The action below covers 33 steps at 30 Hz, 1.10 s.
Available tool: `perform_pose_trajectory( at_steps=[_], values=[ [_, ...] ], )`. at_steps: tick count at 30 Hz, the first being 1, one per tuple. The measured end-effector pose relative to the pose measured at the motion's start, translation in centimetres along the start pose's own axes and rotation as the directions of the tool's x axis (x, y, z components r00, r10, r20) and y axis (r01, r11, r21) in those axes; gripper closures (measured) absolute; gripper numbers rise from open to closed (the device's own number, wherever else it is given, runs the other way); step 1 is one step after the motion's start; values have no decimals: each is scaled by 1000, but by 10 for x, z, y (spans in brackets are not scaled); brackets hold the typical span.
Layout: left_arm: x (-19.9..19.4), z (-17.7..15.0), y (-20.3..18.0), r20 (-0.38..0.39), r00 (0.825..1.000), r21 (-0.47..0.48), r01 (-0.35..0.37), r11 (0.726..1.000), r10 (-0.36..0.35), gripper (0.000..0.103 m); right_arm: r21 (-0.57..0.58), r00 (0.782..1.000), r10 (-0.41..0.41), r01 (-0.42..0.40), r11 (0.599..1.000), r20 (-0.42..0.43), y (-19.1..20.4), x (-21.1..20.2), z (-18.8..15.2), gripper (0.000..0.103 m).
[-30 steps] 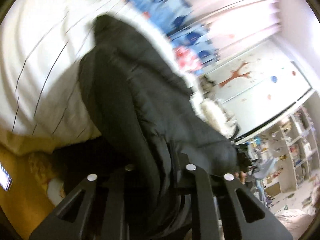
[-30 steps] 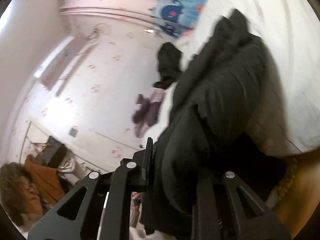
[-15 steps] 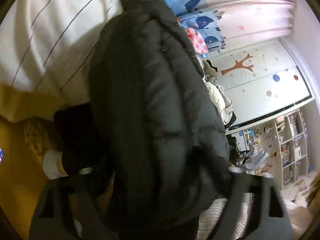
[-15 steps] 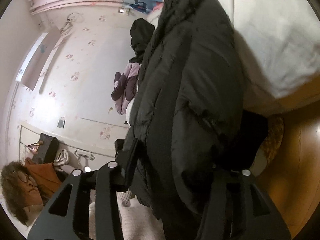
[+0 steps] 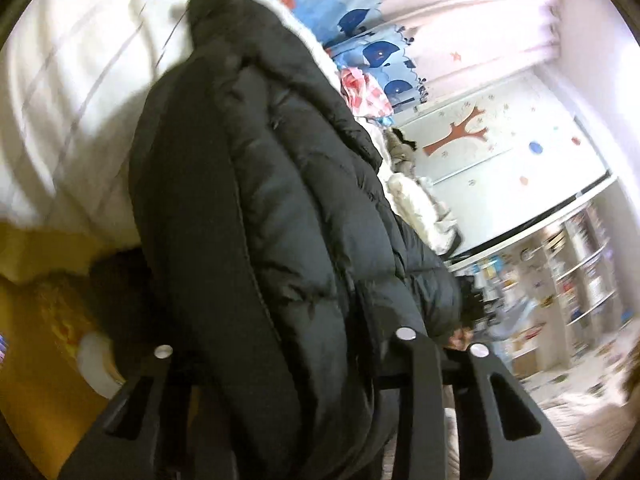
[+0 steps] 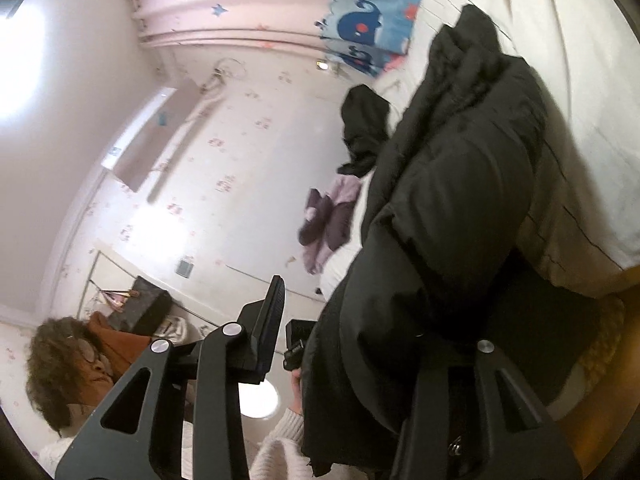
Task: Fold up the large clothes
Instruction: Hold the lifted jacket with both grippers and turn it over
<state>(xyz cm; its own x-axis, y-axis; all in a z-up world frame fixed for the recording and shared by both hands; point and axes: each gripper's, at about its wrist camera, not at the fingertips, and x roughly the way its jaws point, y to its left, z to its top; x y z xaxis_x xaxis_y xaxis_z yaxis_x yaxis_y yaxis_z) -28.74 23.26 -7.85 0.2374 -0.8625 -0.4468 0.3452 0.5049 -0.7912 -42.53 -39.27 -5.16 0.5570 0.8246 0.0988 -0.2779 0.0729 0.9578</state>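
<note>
Both grippers have just re-bitten: the left gripper (image 5: pixel 284 364) jaws, flung wide a moment ago, are clamped on the black puffer jacket (image 5: pixel 260 208), and the right gripper (image 6: pixel 360 344) jaws pinch it too. Beyond, it trails onto the white bed (image 6: pixel 592 80), fold not yet laid.

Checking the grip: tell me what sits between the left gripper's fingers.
The black jacket fills the left gripper; its bulk hides the pads. Left wrist view.
</note>
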Motion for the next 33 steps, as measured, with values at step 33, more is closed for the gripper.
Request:
perform_pose_trajectory(
  at_steps=[33],
  values=[
    [24,-14,-84,160,795,430,-590,684,585,71,71,999,-20,17,997,39,-9,-2,-1,65]
  ],
)
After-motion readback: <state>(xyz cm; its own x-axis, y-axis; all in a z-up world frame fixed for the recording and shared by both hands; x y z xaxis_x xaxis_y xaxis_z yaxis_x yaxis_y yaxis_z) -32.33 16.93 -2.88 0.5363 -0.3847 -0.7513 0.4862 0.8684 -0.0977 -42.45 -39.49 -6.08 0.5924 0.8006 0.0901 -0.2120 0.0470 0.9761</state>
